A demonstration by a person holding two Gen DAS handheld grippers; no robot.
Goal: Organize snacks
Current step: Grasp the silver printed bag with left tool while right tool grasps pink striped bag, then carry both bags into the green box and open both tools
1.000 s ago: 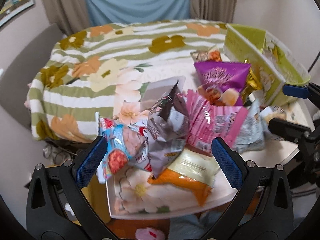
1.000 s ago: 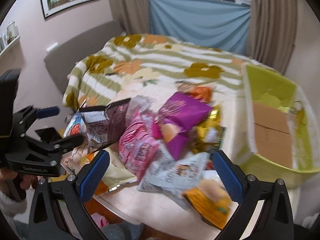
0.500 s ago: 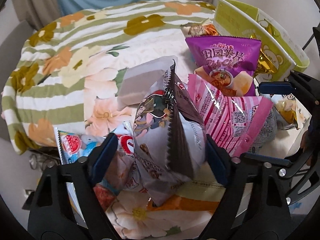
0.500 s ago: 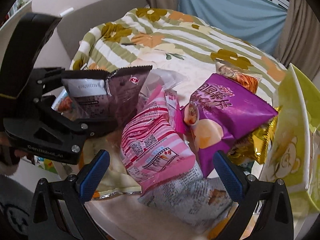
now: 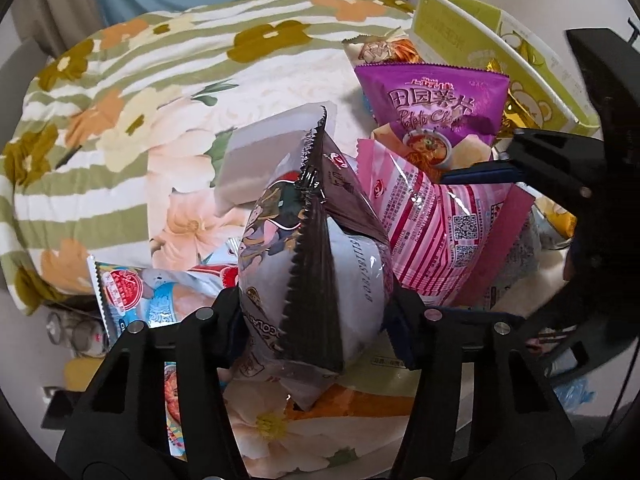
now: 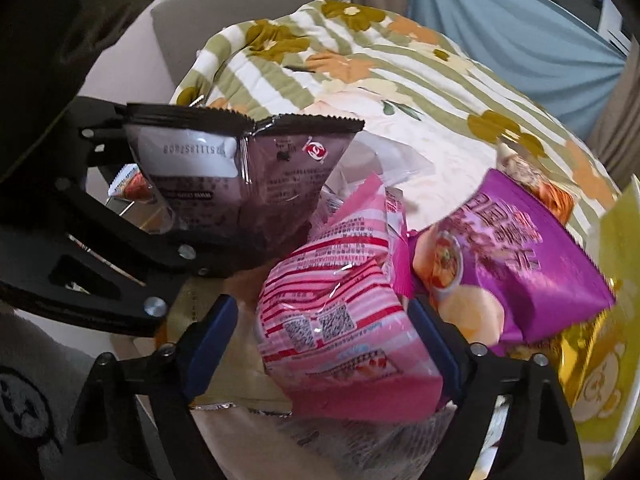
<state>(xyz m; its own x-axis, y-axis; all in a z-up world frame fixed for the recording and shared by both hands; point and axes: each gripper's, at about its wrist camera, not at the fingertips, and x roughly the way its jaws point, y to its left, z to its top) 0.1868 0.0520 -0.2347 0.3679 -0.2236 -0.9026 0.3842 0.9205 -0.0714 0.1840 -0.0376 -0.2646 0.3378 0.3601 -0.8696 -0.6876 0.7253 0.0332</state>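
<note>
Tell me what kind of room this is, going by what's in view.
Probably a bedroom at home. A bed under a floral quilt fills the background, curtains hang behind it, and snack bags are piled on a small table beside a yellow-green box.

A bed with a flower-patterned quilt point(image 5: 132, 92) in green and white stripes fills the background. Behind it hangs a blue cloth point(image 6: 516, 36), with beige curtains point(image 6: 616, 128) beside it. A grey headboard point(image 6: 180, 28) stands against the wall.
</note>
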